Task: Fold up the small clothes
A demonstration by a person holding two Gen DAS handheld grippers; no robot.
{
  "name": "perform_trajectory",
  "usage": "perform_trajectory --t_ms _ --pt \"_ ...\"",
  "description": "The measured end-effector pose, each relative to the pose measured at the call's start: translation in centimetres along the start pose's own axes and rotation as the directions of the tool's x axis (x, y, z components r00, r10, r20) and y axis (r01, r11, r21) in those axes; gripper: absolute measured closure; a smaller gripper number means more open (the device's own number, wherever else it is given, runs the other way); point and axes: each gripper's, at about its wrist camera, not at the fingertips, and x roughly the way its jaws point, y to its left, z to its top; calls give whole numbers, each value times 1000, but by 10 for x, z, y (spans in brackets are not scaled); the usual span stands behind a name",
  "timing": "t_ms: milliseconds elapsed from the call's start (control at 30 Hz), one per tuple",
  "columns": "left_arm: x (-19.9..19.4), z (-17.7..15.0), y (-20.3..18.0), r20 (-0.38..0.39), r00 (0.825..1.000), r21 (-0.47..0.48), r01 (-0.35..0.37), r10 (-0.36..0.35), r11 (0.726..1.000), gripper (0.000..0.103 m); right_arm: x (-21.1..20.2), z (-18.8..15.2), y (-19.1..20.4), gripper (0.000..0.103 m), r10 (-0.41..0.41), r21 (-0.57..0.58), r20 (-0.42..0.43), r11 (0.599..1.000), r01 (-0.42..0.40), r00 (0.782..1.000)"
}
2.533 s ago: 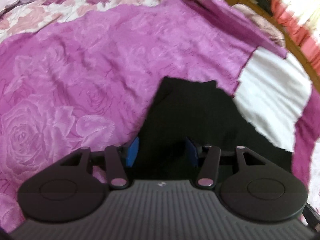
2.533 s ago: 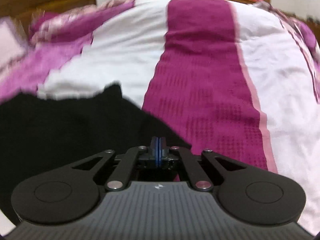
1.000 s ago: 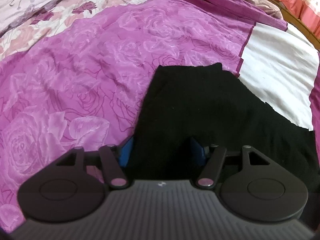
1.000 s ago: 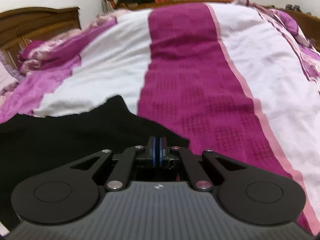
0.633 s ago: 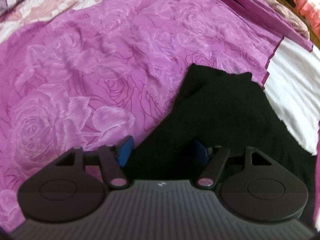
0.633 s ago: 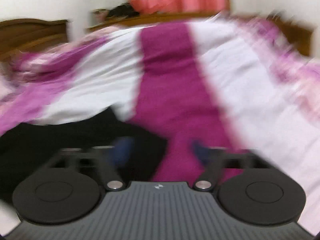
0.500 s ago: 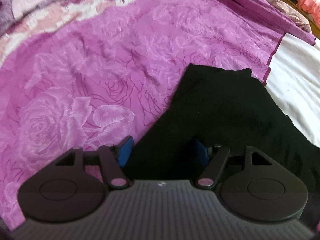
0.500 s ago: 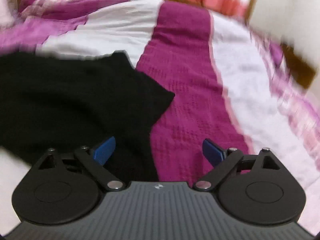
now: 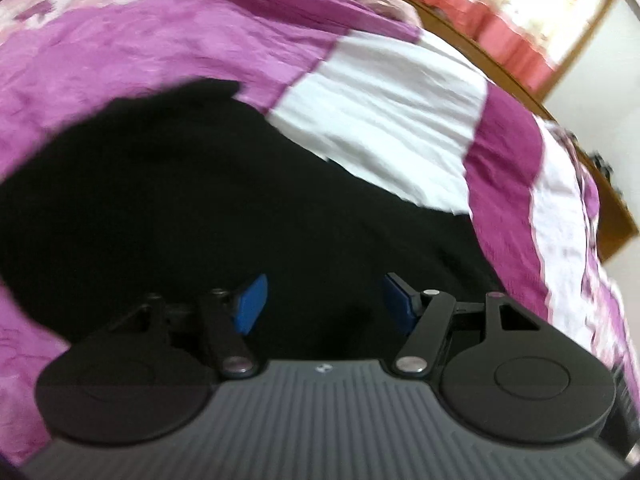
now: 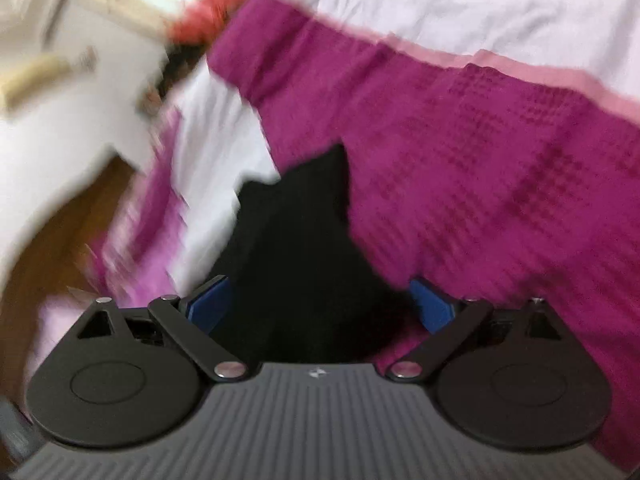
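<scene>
Black cloth (image 9: 208,208) lies flat on the bed (image 9: 392,112). Our left claw (image 9: 324,300) and right claw (image 10: 320,304) are both wide open (holding nothing), so we should pinch one edge each.

We hold our left tongs (image 9: 324,306) with the jaws spread wide, the two blue pads sitting at about 8 and 4 o'clock in the left wrist view, nothing gripped between them. Our right tongs (image 10: 322,304) gape wider, pads parted toward 8 and 4 o'clock in the right wrist view, also gripping nothing. Both views are blurred, the right more so; its horizon is tilted steeply.
</scene>
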Motion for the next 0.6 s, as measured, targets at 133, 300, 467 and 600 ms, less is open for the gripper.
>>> perform_trajectory --t_ms 133,300,467,600 --pt "10 -14 -12 -12 998 96 -66 68 993 38 10 -9 14 4 10 -122 -4 992 -10 1000" --pt "-6 -13 -12 9 998 88 -67 67 994 38 20 -18 22 7 17 -212 -4 977 -17 1000" --pt "-11 -4 -8 13 1000 37 -14 13 999 38 34 0 16 8 73 -243 -32 967 -79 997" --pt "13 -6 4 -62 998 -25 -17 15 1000 38 50 3 19 8 89 -206 25 975 -82 996"
